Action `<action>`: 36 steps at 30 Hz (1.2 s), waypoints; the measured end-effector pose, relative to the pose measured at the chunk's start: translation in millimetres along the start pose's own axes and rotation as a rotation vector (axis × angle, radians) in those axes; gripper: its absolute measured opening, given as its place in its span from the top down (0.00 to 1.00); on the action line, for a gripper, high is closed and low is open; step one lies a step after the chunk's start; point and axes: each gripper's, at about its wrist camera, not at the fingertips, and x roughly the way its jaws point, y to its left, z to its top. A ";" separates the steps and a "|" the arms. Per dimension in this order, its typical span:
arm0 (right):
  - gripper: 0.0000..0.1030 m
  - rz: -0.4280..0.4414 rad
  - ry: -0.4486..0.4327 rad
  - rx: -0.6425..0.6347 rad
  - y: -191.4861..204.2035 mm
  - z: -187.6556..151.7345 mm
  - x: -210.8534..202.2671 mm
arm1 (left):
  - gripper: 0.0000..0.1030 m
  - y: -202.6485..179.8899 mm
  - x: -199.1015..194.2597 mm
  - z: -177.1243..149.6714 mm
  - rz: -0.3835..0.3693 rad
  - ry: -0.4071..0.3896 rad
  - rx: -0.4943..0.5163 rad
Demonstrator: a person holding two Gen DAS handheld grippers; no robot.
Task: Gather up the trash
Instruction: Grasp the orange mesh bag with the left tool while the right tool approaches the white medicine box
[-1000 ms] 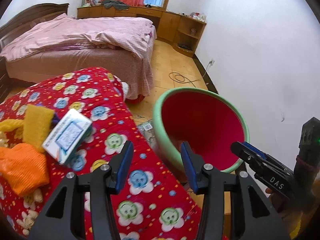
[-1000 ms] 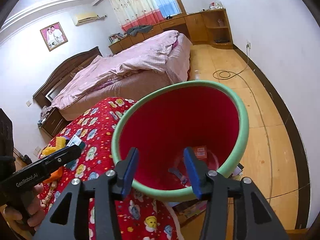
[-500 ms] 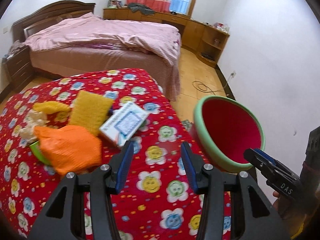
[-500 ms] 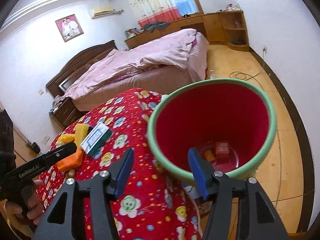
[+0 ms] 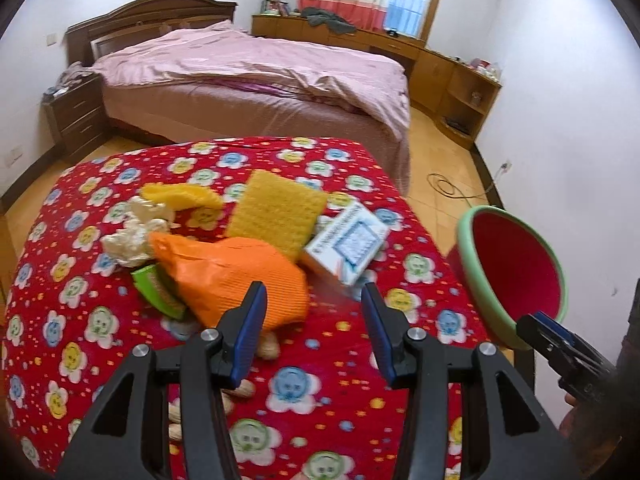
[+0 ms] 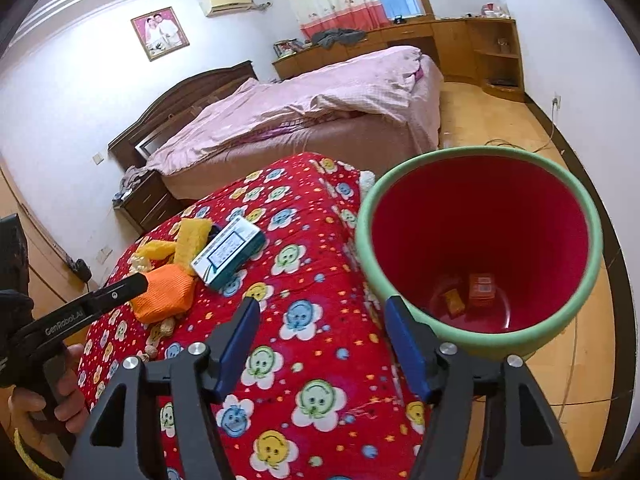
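Observation:
A pile of trash lies on the red flowered cloth [image 5: 320, 396]: an orange bag [image 5: 236, 276], a yellow sponge [image 5: 276, 208], a white-and-teal box [image 5: 348, 240], a yellow wrapper [image 5: 180, 196], crumpled white paper [image 5: 132, 232], a green piece [image 5: 154, 288] and peanut shells [image 5: 266, 350]. My left gripper [image 5: 312, 312] hovers open just in front of the orange bag, nothing between its fingers. My right gripper [image 6: 320, 336] hangs over the cloth beside the bin, jaws opening and empty. The red bin with a green rim [image 6: 480, 248] stands at the table's right edge; small orange packets [image 6: 480, 288] lie inside.
A bed with pink covers [image 5: 260, 76] stands behind the table, a dark nightstand [image 5: 76, 116] to its left. Wooden cabinets [image 5: 452, 76] line the far wall. A cable [image 5: 452, 188] lies on the wooden floor by the white wall.
The left gripper swung left from the bin to the trash pile. The right gripper drew back left off the bin's mouth to over the cloth, and its jaws widened.

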 end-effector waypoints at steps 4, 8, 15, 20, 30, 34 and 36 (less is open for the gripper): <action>0.33 0.006 0.018 -0.011 7.6 -0.3 7.8 | 0.38 19.0 2.9 4.0 0.069 -0.013 -0.018; 0.32 0.011 0.034 -0.018 15.0 -0.3 15.3 | 0.36 35.1 9.8 6.2 0.108 -0.008 -0.035; 0.32 0.016 0.057 -0.034 24.7 0.3 27.1 | 0.35 56.6 29.8 2.4 0.166 0.027 -0.056; 0.32 0.017 0.081 -0.036 29.6 0.9 36.7 | 0.35 68.8 42.5 -1.1 0.201 0.034 -0.051; 0.32 0.029 0.103 -0.051 38.1 -0.7 48.2 | 0.38 79.7 56.2 -5.9 0.138 0.066 -0.092; 0.32 0.036 0.113 -0.055 41.5 -1.3 53.0 | 0.50 84.8 63.2 -8.9 0.052 0.107 -0.153; 0.32 0.039 0.117 -0.058 42.3 -1.9 53.5 | 0.59 82.7 62.5 -9.0 0.054 0.100 -0.143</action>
